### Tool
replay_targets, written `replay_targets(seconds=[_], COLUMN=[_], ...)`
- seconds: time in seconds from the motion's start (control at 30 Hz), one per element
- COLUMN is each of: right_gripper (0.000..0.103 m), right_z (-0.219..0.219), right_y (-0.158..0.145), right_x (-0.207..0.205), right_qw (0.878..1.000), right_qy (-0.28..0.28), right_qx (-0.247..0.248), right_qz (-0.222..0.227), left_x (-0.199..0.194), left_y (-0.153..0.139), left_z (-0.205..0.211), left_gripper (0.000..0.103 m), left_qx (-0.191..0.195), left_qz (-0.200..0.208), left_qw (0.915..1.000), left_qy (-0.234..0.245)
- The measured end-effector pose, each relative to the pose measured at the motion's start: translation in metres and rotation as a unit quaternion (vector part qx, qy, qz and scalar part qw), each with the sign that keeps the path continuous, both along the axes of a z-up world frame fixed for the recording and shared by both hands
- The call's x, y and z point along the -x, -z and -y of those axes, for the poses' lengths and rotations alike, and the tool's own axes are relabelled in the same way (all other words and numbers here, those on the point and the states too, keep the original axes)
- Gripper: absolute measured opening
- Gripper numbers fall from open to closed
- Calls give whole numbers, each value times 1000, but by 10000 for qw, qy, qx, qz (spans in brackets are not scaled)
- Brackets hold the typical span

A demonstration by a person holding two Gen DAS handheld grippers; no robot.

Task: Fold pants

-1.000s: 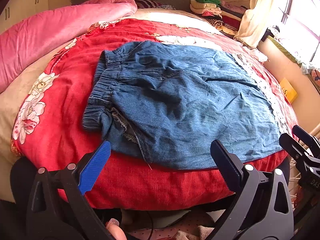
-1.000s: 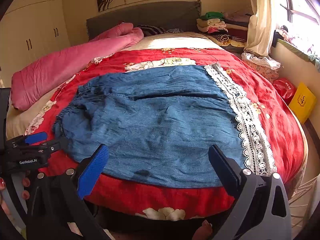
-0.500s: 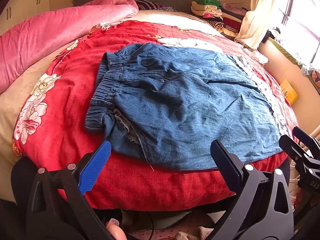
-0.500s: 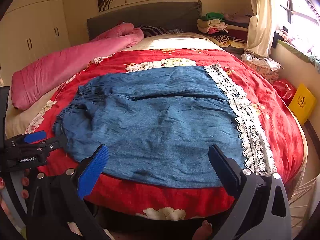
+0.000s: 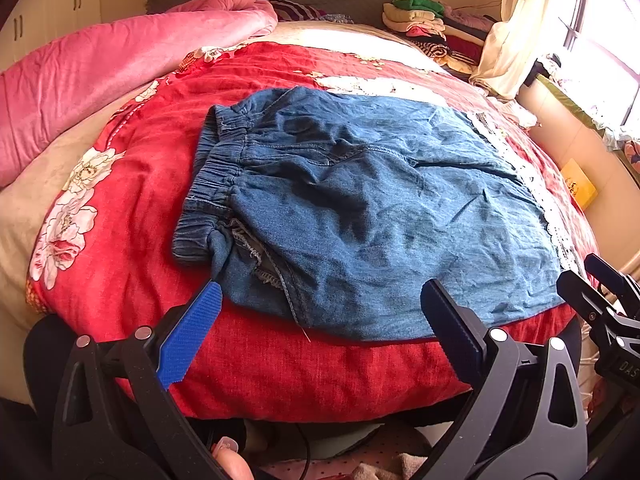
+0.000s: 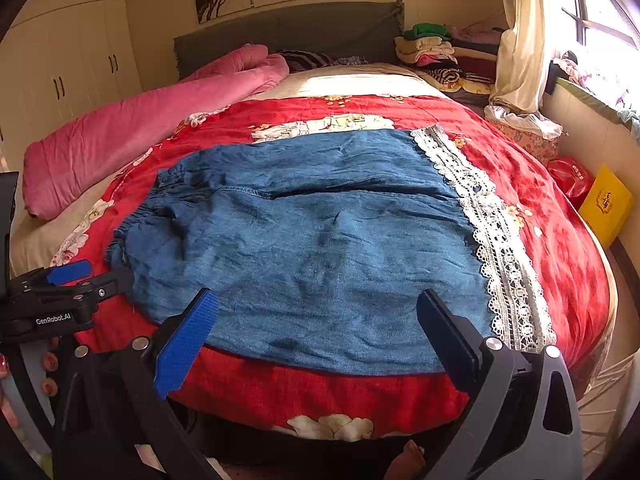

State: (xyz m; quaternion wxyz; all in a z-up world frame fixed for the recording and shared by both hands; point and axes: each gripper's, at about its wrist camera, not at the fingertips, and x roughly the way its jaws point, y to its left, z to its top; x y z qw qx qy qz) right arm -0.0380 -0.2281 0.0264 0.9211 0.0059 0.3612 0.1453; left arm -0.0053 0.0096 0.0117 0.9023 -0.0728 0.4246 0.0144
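Note:
Blue denim pants (image 5: 360, 208) lie flat on the red floral bedspread (image 5: 132, 208), elastic waistband at the left, white lace hem at the right. They also show in the right wrist view (image 6: 320, 236), lace trim (image 6: 492, 232) at the right. My left gripper (image 5: 320, 304) is open and empty, hovering at the pants' near edge by the waistband corner. My right gripper (image 6: 316, 312) is open and empty over the near edge, closer to the hem. Each gripper shows at the edge of the other's view.
A pink quilt (image 6: 140, 120) lies along the bed's left side. Folded clothes (image 6: 432, 48) are stacked at the back right by the headboard. A yellow box (image 6: 604, 204) and a red bag (image 6: 570, 180) sit on the floor at the right, under the window.
The left gripper has crept forward and slightly up toward the pants' near edge. The right gripper has hardly moved. The pants lie as before.

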Motion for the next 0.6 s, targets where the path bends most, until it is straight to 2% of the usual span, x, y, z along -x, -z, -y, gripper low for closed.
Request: replay_targets(seconds=[0.37, 0.6], right_gripper=[99, 99], right_z=[-5, -20], right_y=[3, -11], right_x=[-18, -79], right_qw=[9998, 9977], right_qy=[-174, -611], right_qx=[-65, -183], right_qz=[-77, -234], left_x=[-8, -49], left_y=[2, -4], left_z=[-6, -45], left_gripper=[94, 94], left_qx=[48, 0], left_qz=[3, 79], left_qw=[10000, 9999], left_qy=[21, -134])
